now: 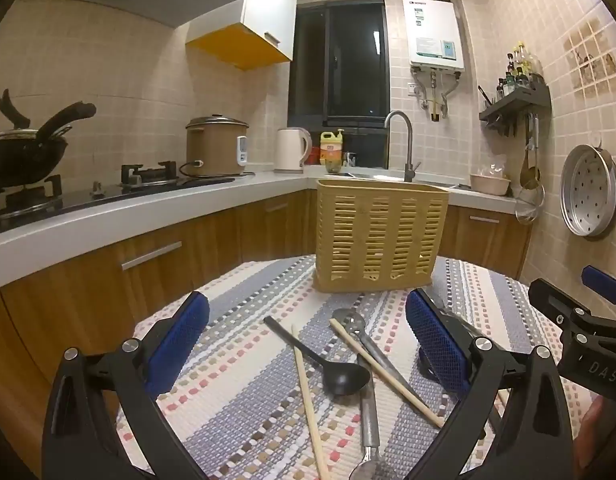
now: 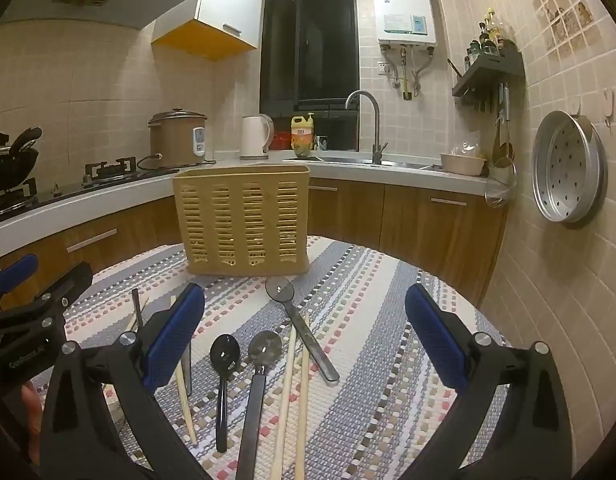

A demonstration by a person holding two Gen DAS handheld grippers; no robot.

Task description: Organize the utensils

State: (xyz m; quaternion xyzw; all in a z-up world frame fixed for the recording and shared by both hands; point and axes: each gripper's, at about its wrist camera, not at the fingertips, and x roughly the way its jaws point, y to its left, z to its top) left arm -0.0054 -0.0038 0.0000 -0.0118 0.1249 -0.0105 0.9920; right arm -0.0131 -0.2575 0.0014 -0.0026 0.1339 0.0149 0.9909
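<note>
A yellow slotted utensil holder (image 1: 380, 236) (image 2: 244, 220) stands upright at the far side of a round table with a striped woven mat (image 1: 244, 360) (image 2: 368, 320). Loose on the mat lie a black spoon (image 1: 328, 364), a slotted metal spoon (image 1: 364, 340) and wooden chopsticks (image 1: 308, 400). The right wrist view shows a small black spoon (image 2: 223, 376), a black-handled spoon (image 2: 256, 392), a dark slotted spoon (image 2: 300, 328) and a pair of chopsticks (image 2: 296, 392). My left gripper (image 1: 308, 340) and right gripper (image 2: 304, 340) both hover open over the utensils, holding nothing.
A kitchen counter (image 1: 148, 204) curves behind the table with a gas hob, wok (image 1: 24, 148), rice cooker (image 1: 216, 144), kettle (image 1: 290, 150) and sink tap (image 1: 404, 140). A steamer tray (image 2: 568, 168) hangs on the tiled right wall. The other gripper shows at each view's edge.
</note>
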